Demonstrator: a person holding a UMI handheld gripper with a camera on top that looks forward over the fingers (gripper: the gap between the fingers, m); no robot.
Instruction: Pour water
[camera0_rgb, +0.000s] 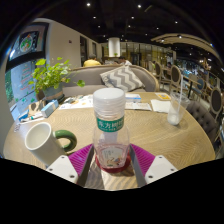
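A clear plastic water bottle (110, 128) with a white cap and a green label stands upright between my fingers, its reddish base low between the magenta pads. My gripper (111, 160) has both pads (82, 158) pressed against the bottle's lower sides. A white mug (41, 142) with a green handle sits on the round wooden table (150, 128) to the left of the bottle. A clear glass (176, 110) stands on the table farther off to the right.
A potted green plant (47, 78) stands at the table's far left. Papers or books (145, 102) lie at the far side. A sofa with a patterned cushion (124, 76) is beyond the table, and chairs stand to the right.
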